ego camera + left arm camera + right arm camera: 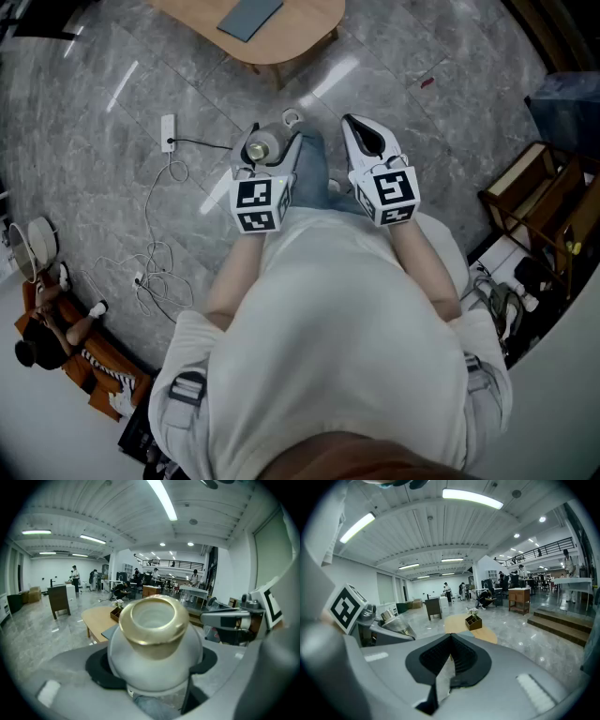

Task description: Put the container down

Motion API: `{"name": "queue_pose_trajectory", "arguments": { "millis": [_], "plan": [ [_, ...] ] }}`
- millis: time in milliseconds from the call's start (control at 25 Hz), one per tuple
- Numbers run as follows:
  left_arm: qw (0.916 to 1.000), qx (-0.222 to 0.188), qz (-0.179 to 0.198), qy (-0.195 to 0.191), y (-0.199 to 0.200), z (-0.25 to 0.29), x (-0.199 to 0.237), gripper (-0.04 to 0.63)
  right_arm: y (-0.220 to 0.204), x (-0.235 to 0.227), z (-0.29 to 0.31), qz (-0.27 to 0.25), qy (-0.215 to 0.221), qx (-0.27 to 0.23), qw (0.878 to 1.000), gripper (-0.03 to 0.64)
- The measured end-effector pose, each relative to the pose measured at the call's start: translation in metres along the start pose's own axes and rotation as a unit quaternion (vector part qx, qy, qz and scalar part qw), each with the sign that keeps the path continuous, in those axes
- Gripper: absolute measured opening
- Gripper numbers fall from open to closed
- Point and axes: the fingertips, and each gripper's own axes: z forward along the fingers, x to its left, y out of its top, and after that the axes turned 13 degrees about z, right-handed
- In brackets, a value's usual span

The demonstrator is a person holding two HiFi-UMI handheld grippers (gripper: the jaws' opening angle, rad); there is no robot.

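Observation:
The container [262,147] is a round white jar with a wide gold rim, held up in the air in front of the person. My left gripper [259,159] is shut on it. In the left gripper view the jar [154,639] fills the middle, mouth towards the camera, and the dark pads [101,667] of the left gripper [154,667] press on its belly from both sides. My right gripper [362,133] hangs beside it, a little to the right, apart from the jar. Its jaws [451,637] are shut with nothing between them.
A light wooden table [281,33] with a grey-blue pad [249,17] stands ahead on the marble floor. A power strip [168,131] and white cables [155,267] lie to the left. A person sits low at the left [56,328]. Shelving [534,206] stands at the right.

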Motion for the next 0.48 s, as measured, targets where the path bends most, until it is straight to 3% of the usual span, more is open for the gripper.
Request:
{"name": "queue_pose_trajectory", "arguments": {
  "millis": [120,480],
  "plan": [
    [0.9998,-0.001,-0.021,0.001,-0.008,-0.038,-0.018,0.347,-0.007,0.022,-0.037,0.003,0.005,-0.002,1.000,-0.003],
    [0.9993,-0.024,-0.015,0.026,-0.005,-0.085,-0.036,0.347,-0.011,0.044,-0.075,-0.010,0.023,-0.007,1.000,-0.003]
  ]
}}
